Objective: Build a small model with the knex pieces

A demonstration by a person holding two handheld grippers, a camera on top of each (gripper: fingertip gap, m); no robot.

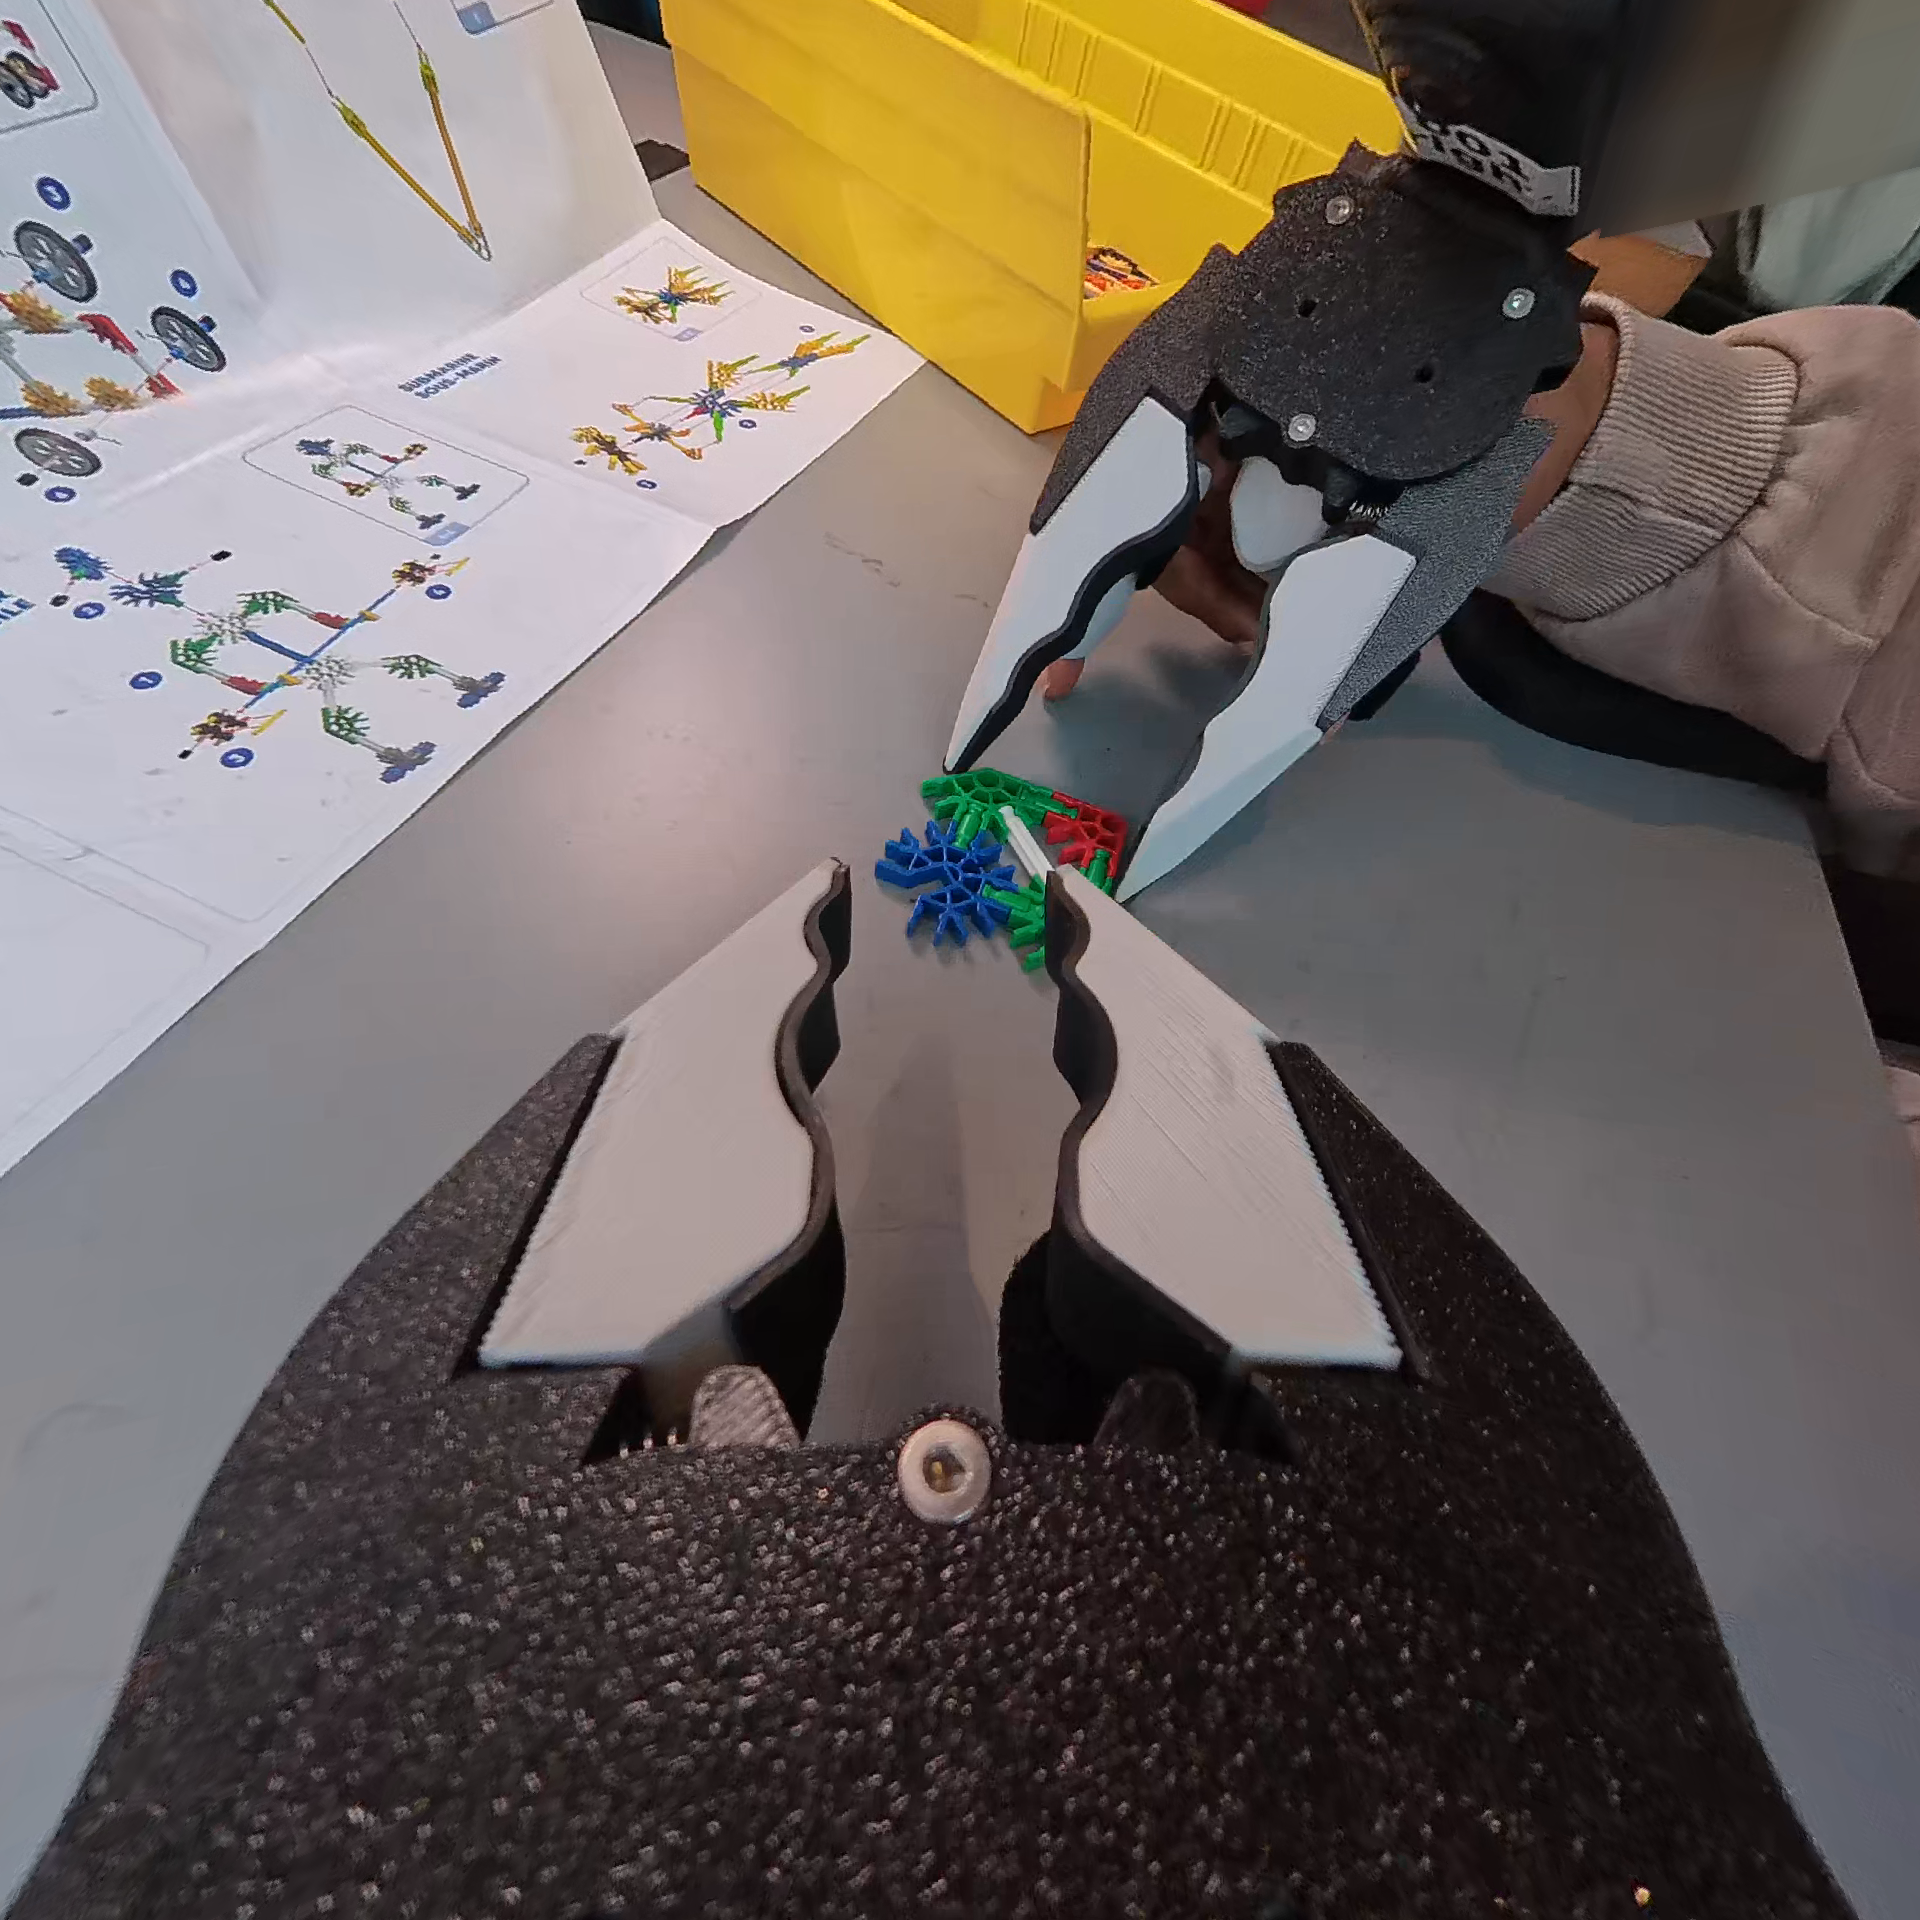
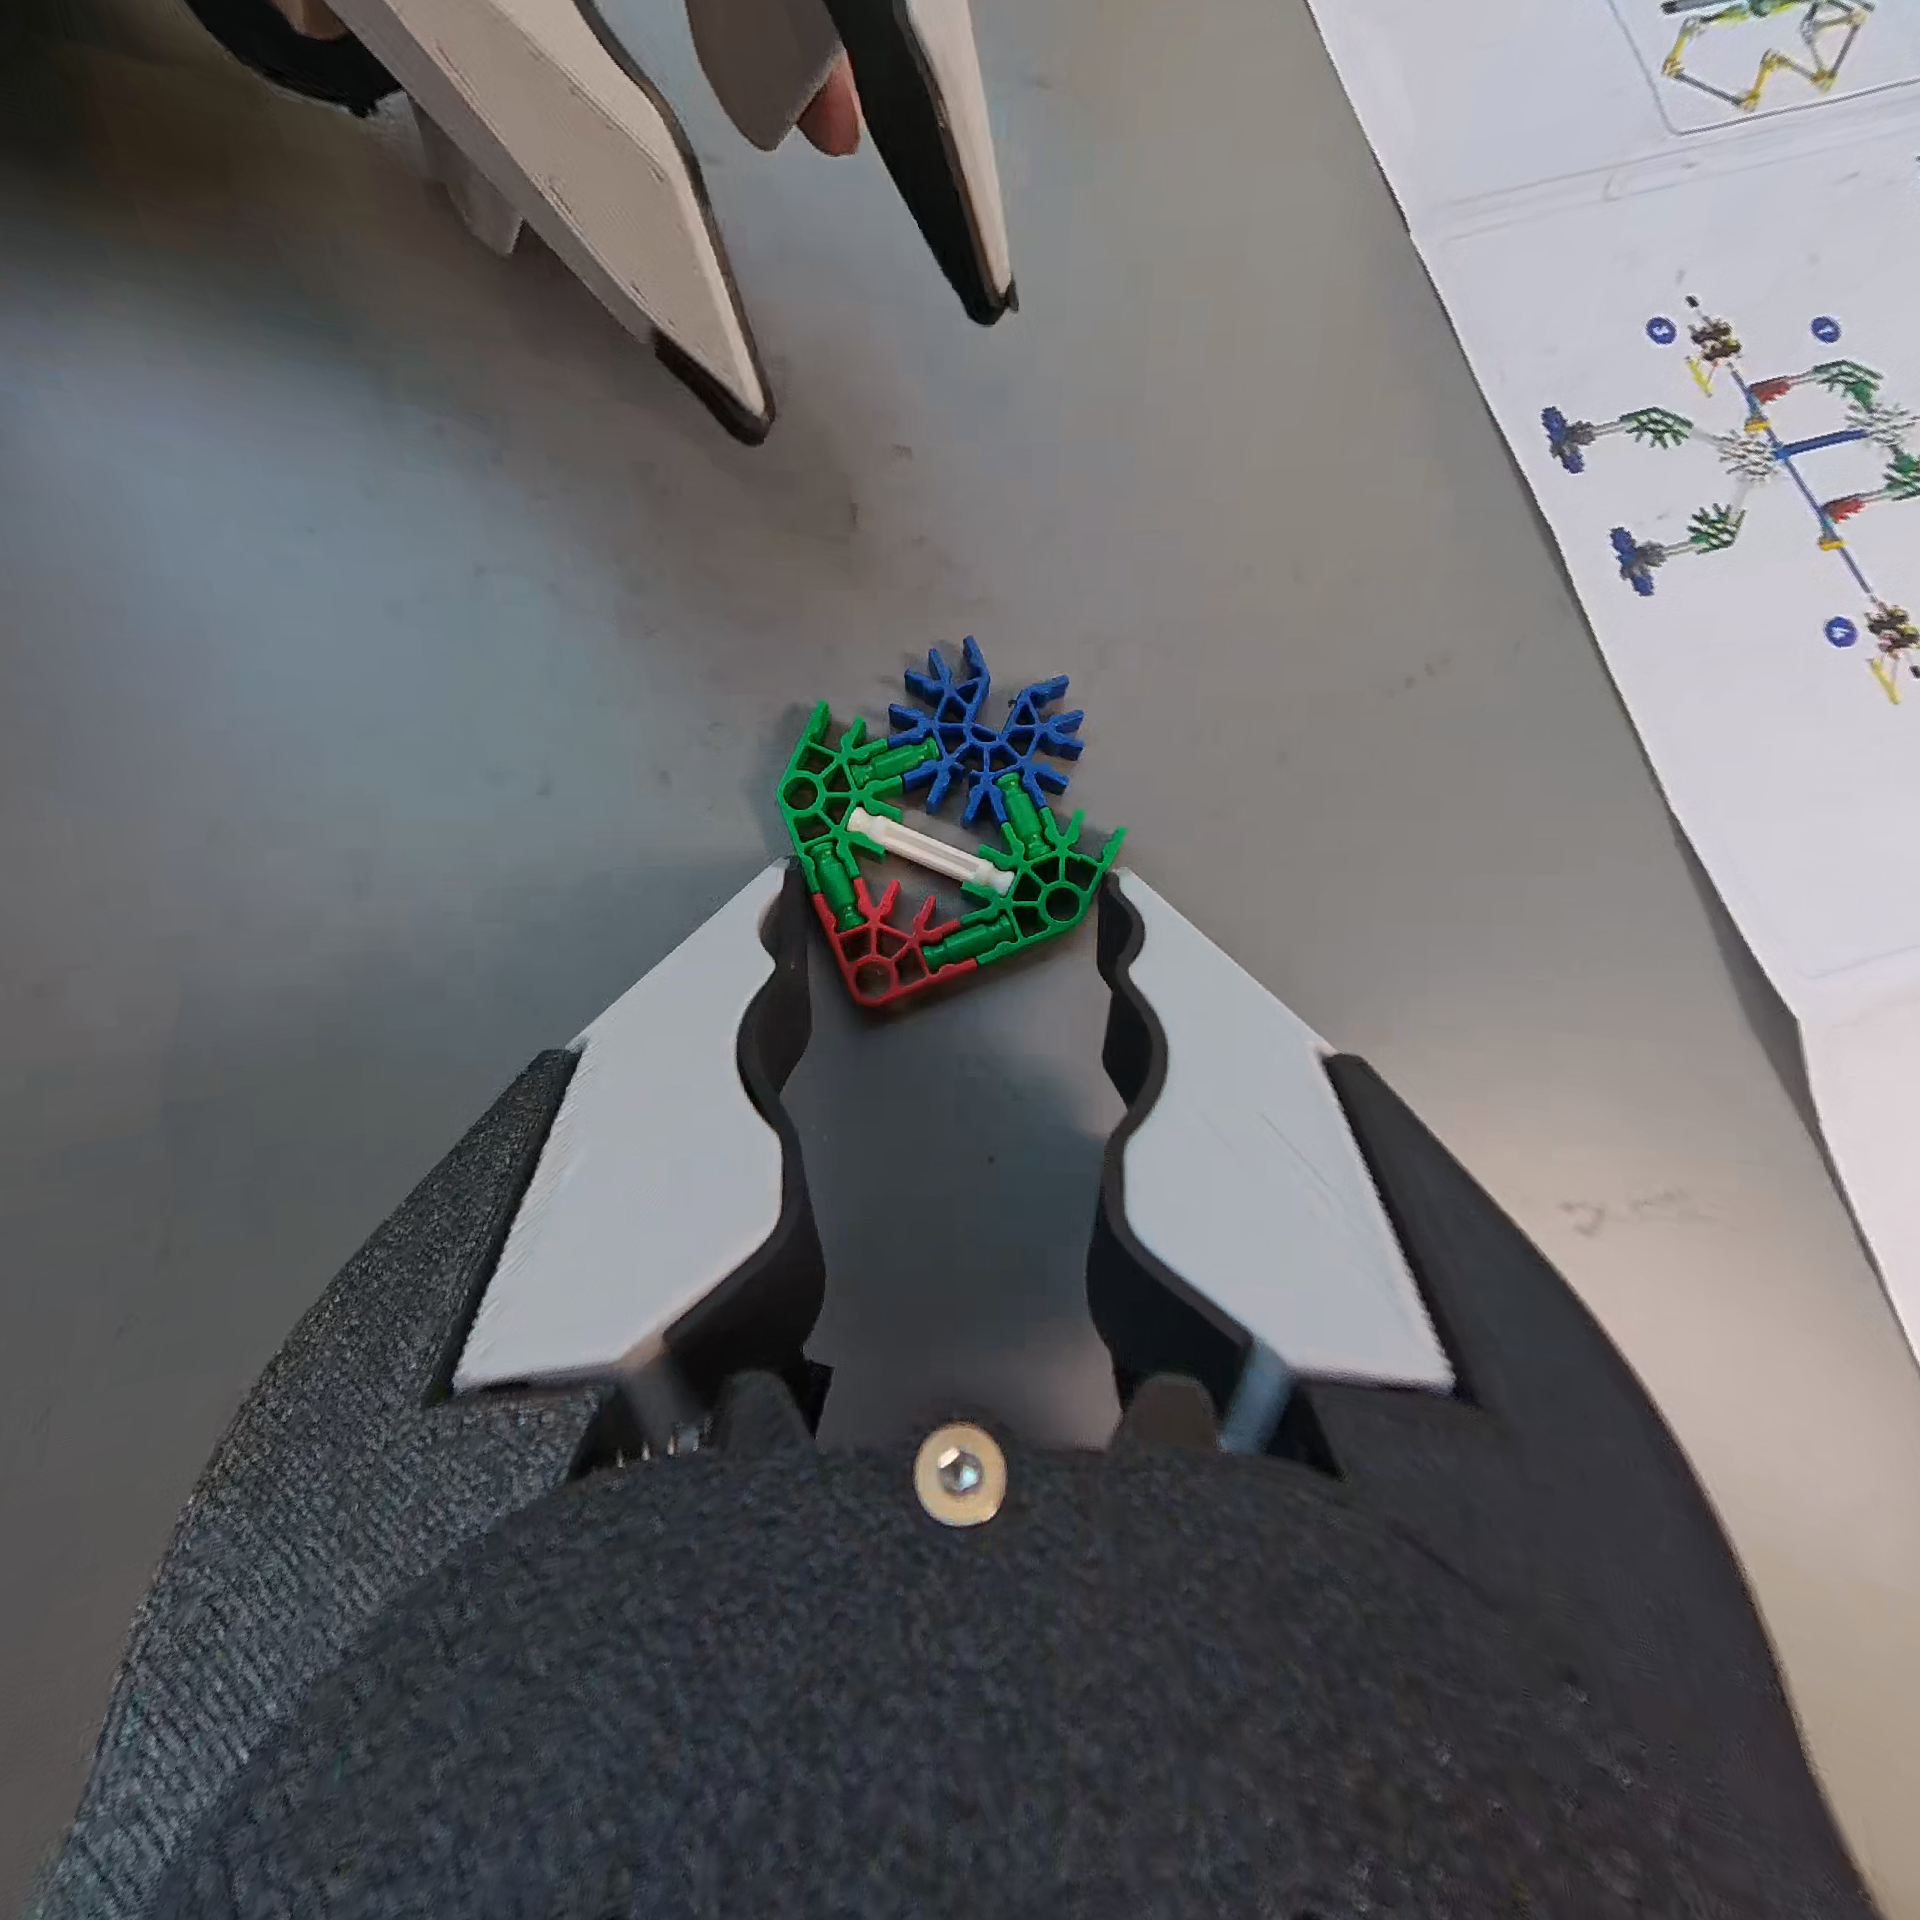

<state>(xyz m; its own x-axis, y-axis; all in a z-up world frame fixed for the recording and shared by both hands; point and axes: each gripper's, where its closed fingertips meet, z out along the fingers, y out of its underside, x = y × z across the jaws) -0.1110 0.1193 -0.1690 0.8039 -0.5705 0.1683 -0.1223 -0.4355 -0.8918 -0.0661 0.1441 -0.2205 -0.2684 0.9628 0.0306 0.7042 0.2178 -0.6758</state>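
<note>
Two claws facing each other across a small flat toy assembly (image 2: 951,821) lying on the grey worktop (image 2: 312,623). Assembly made of a blue snowflake connector (image 2: 982,732), two green corner connectors (image 2: 816,800), a red corner connector (image 2: 878,956) and a white rod (image 2: 930,850) running as a diagonal between the green pieces; roughly square, flat on the surface, no clear long axis beyond that white diagonal. Right claw (image 2: 951,883) spread wide, holding nothing, its tips straddling the red-and-green side: one tip just beside the left green connector, the other just beside the right green one, contact too close to call. Red corner pointing back into the gap between those fingers. Left claw (image 1: 948,883) also apart and empty, coming from the blue side, one tip overlapping the edge of a green piece in the left wrist view, touching or not impossible to tell. In the right wrist view, its tips seem a little farther from the blue piece. Right claw (image 1: 1039,821) the nearer of the two, judging by both views. Beyond, a yellow bin (image 1: 987,187) near the worktop's far edge, and a printed instruction sheet (image 1: 312,468) spread flat to one side, well apart from the assembly. A sleeved hand (image 1: 1714,499) behind the right claw.
</note>
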